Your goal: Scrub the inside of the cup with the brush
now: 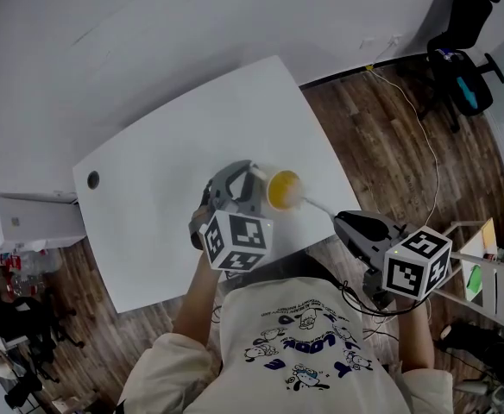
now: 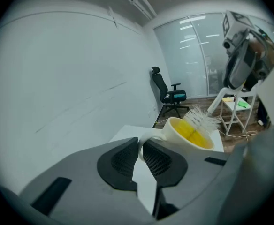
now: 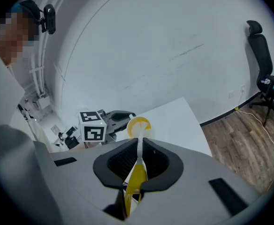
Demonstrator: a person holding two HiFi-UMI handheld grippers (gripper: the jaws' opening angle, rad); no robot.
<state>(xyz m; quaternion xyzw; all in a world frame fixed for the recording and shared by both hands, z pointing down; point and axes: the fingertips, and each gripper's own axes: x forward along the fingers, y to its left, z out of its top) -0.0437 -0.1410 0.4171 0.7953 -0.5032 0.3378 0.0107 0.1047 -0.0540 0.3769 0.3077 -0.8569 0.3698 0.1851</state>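
Head view showed the person's left gripper (image 1: 254, 179) and right gripper (image 1: 345, 222) held over the near edge of a white, four-cornered worktop (image 1: 166, 179). Between them was a white cup with a yellow inside (image 1: 284, 190). A brush with a thin white stem, white bristles and a yellow handle (image 1: 318, 204) ran from the cup back to the right gripper.

Left gripper view showed its dark ribbed fingers (image 2: 120, 161) closed on the cup's white loop handle. The handle passed between the pads and the cup's body stood just past the fingertips. The cup was tipped, with its mouth turned towards the right gripper. The bristle head sat at the rim, partly over the yellow inside. How deep it reached could not be told.

Right gripper view showed its fingers (image 3: 114, 165) clamped on the brush where the yellow handle met the white stem. The stem ran straight ahead to the cup's round mouth.

Beyond the worktop lay a brown wooden floor (image 1: 381, 136) with a thin pale cable (image 1: 418, 119) across it. A black office chair (image 1: 463, 24) stood well apart, by the wall.
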